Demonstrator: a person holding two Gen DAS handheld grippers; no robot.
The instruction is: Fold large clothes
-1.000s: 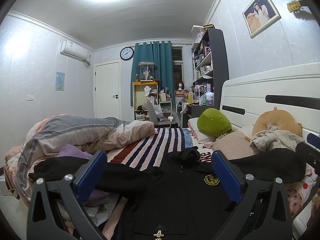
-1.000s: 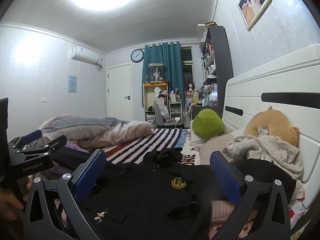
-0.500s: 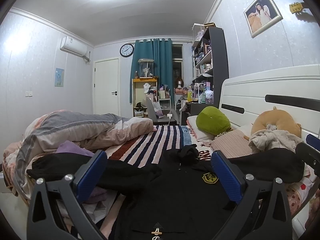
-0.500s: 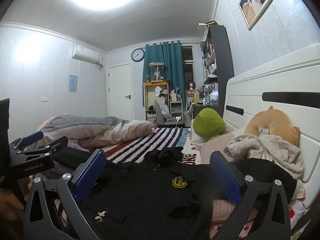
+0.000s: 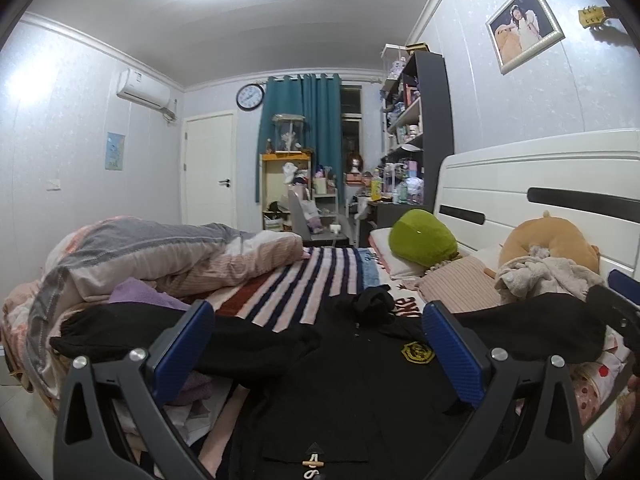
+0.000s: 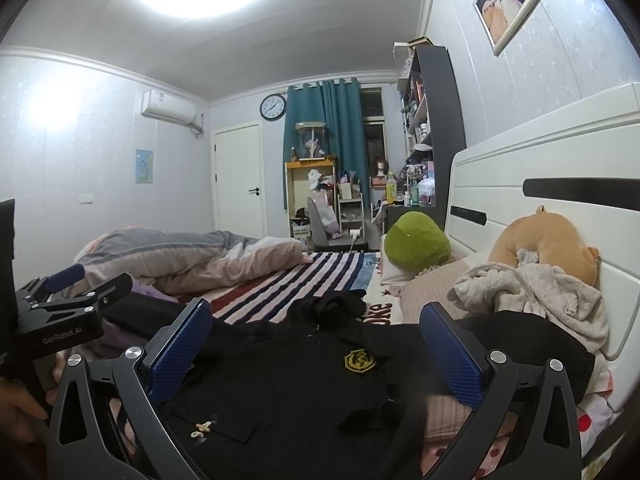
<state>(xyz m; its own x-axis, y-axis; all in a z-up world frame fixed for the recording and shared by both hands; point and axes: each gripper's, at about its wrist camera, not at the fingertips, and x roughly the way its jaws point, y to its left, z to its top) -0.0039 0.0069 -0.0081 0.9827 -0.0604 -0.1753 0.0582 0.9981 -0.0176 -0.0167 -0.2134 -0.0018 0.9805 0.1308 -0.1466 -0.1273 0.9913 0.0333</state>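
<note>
Black hooded jacket point(image 5: 360, 392) lies spread front-up on the bed point(image 5: 304, 280), hood toward the green plush point(image 5: 422, 238). Left claw point(image 5: 316, 356) and right claw point(image 6: 316, 354) both gape apart, empty, above it. Best start: each pinches one sleeve cuff, folds inward over the gold badge point(image 6: 359, 360).

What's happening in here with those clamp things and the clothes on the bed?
A person holds a hand-held gripper in each hand over a bed, getting ready to fold a black jacket with a gold chest badge. The jacket lies spread out, sleeves stretched to either side, not yet folded. The left hand-held gripper and the right hand-held gripper are both open and hold nothing. A bunched duvet lies further back.
</note>
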